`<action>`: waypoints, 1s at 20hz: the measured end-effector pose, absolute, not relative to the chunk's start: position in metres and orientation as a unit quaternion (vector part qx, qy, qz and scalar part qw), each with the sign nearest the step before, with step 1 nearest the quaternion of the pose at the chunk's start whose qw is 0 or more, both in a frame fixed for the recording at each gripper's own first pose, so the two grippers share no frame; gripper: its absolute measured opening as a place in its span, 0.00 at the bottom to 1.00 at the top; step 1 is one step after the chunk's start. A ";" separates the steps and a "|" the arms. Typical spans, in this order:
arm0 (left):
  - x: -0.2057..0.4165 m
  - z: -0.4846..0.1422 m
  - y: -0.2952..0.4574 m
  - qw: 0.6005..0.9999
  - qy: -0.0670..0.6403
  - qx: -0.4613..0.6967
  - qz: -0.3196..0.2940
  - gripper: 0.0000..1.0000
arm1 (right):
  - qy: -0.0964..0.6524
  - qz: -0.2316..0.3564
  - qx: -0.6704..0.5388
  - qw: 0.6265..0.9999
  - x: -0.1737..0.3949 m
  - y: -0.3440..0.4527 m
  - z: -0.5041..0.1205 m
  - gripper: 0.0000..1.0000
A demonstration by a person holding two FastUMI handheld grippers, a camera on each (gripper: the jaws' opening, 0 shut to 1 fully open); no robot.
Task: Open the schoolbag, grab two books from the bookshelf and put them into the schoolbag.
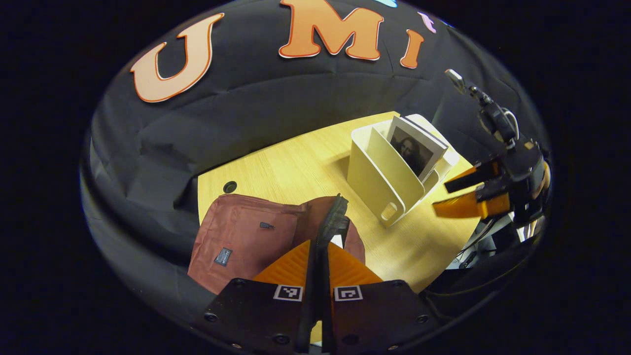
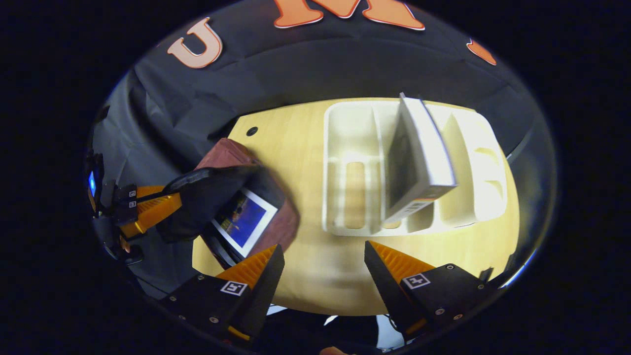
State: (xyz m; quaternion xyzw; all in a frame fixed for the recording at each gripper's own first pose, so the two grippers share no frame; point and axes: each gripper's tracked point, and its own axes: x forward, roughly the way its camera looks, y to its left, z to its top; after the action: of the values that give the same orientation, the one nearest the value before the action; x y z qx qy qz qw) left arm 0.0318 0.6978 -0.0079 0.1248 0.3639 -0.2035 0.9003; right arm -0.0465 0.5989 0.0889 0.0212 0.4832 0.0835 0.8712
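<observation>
Your left gripper (image 1: pixel 323 231) pinches the black flap (image 1: pixel 335 217) of one schoolbag (image 1: pixel 241 236), which holds one book (image 2: pixel 244 220). Your right gripper (image 2: pixel 323 266) hangs wide open, holding nothing. One book (image 2: pixel 419 158) stands in the single bookshelf (image 2: pixel 345 167) on the table (image 1: pixel 296 162).

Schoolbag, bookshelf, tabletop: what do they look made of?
Schoolbag: woven fabric, matte reddish-brown; it creases softly and carries a small sewn patch. Its flap is pinched in the left claw.
Bookshelf: probably moulded plastic, cream, smooth with a slight sheen; thin dividers and rounded cut-out slots.
Tabletop: light wood-grain surface, likely laminate rather than solid wood; fine straight grain, even low-gloss finish.
</observation>
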 end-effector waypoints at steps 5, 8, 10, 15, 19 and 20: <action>0.028 -0.016 0.697 0.903 0.368 0.106 -0.193 0.09 | 0.495 0.064 -0.017 0.867 -0.017 0.535 0.122 0.98; 0.024 -0.026 0.701 0.904 0.377 0.095 -0.180 0.09 | 0.505 0.080 -0.031 0.859 0.006 0.523 0.131 0.98; 0.022 -0.029 0.703 0.904 0.383 0.086 -0.172 0.09 | 0.519 0.076 -0.054 0.849 0.018 0.511 0.128 0.98; 0.017 -0.042 0.713 0.900 0.403 0.071 -0.147 0.09 | 0.553 0.069 -0.061 0.828 0.058 0.505 0.099 0.98; 0.013 -0.042 0.714 0.900 0.409 0.070 -0.135 0.09 | 0.574 0.055 -0.069 0.814 0.083 0.505 0.071 0.93; 0.013 -0.041 0.715 0.900 0.408 0.072 -0.133 0.09 | 0.578 0.051 -0.068 0.811 0.088 0.506 0.066 0.92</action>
State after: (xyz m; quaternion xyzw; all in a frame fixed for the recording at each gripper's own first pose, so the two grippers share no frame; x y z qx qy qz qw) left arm 0.0126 0.7152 -0.0410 0.0721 0.4082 -0.1333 0.9002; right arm 0.0876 0.5056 0.0664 -0.0678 0.5782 0.0513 0.8115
